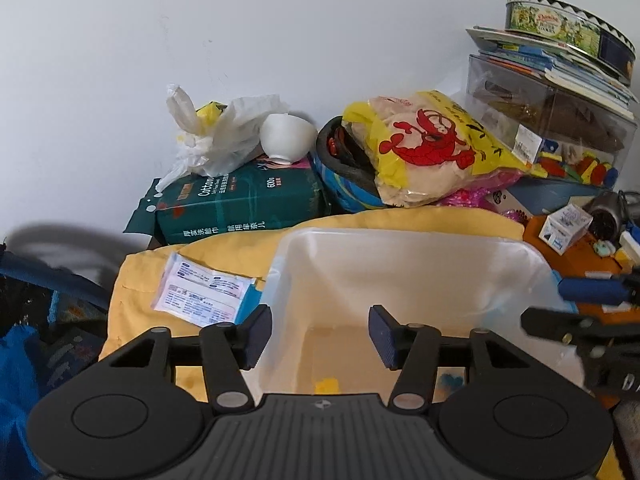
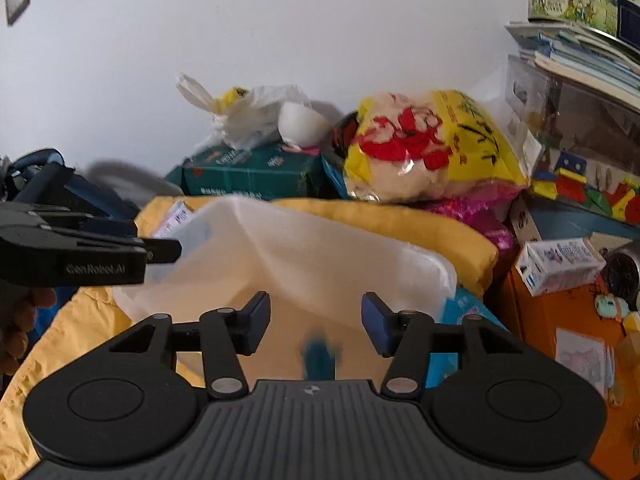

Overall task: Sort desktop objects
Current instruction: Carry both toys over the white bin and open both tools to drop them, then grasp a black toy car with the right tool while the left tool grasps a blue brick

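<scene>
We see both grippers over a translucent plastic bin (image 1: pixel 408 280) that sits on a yellow cloth (image 1: pixel 160 272). Left gripper (image 1: pixel 320 338): fingers apart, nothing between the pads, pointing down into the bin; a small yellow piece (image 1: pixel 326 385) lies on the bin floor at 6 o'clock below the fingertips. Right gripper (image 2: pixel 316 322): fingers also apart, nothing clamped; a blurred blue object (image 2: pixel 318 356) shows in the gap between them, near the bin floor, and we cannot tell what it is or whether it touches a pad. In the left wrist view the right gripper enters at 3 o'clock; in the right wrist view the left gripper sits at 9 o'clock at the bin's rim. A flat white-pink packet (image 1: pixel 204 294) lies on the cloth at 9 o'clock of the bin, just beside it. At 12 o'clock behind the bin: a green tissue pack (image 1: pixel 240 204), with a white bowl (image 1: pixel 286 136) on it, and a yellow lobster-print bag (image 1: pixel 432 148). At 2 o'clock: a clear box (image 1: pixel 552 124) with books and a round tin (image 1: pixel 568 28) stacked on top.
</scene>
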Available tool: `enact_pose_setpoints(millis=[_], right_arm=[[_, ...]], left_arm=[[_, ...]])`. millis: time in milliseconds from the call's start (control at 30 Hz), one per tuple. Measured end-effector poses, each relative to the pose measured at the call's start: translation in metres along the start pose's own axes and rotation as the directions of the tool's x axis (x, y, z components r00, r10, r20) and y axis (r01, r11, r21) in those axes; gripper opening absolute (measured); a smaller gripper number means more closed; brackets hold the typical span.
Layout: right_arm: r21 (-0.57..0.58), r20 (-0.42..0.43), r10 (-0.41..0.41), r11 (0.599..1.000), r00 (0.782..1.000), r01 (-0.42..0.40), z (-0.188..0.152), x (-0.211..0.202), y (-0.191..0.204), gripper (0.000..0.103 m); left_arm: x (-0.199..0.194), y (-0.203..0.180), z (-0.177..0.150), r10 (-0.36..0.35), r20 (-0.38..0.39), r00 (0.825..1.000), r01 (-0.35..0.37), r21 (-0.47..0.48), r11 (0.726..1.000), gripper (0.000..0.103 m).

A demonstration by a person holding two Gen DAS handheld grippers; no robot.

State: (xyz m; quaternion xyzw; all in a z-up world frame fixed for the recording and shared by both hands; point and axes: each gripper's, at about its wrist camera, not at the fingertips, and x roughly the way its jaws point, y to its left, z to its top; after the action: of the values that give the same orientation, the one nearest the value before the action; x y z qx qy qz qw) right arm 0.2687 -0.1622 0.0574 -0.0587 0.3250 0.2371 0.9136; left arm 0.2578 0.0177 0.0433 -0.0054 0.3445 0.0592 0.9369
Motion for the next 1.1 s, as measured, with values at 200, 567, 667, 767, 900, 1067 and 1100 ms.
enact_pose_setpoints(millis=[200,567,667,767,900,1067,1100], right_arm=[[0.038,0.015,0.023,0.999,1.0,-0.023,-0.01,-0.012,-0.005,0.055],[-0.049,0.013,0.086,0.995,0.996,-0.085,-0.121,-0.079,0.016,0.063],[-0.072,-0.033,0.091,0.993,0.995,-0.094,-0.157,-0.09,0.023,0.063],[-0.079,-0.09,0.079,0.993,0.993,-0.086,-0.188,-0.092,0.026,0.064],[-0.081,-0.139,0.061,0.994,0.988,-0.073,-0.212,-0.091,0.028,0.064],[-0.113,-0.184,0.058,0.99,0.981,-0.08,-0.232,-0.09,0.03,0.063],[-0.124,-0.189,0.053,0.989,0.98,-0.078,-0.237,-0.09,0.031,0.06]], left_arm=[[-0.021,0.01,-0.021,-0.01,0.026,1.0,0.01,0.028,1.0,0.057],[-0.087,0.033,-0.15,-0.085,-0.014,0.996,0.085,0.032,0.996,0.06],[-0.094,0.032,-0.189,-0.102,-0.04,0.994,0.103,0.048,0.993,0.06],[-0.091,0.029,-0.221,-0.121,-0.112,0.986,0.125,0.028,0.992,0.06],[-0.086,0.019,-0.243,-0.115,-0.147,0.982,0.124,0.054,0.991,0.06],[-0.071,0.012,-0.252,-0.11,-0.166,0.98,0.126,0.085,0.988,0.06],[-0.07,0.01,-0.253,-0.108,-0.168,0.98,0.123,0.083,0.989,0.06]])
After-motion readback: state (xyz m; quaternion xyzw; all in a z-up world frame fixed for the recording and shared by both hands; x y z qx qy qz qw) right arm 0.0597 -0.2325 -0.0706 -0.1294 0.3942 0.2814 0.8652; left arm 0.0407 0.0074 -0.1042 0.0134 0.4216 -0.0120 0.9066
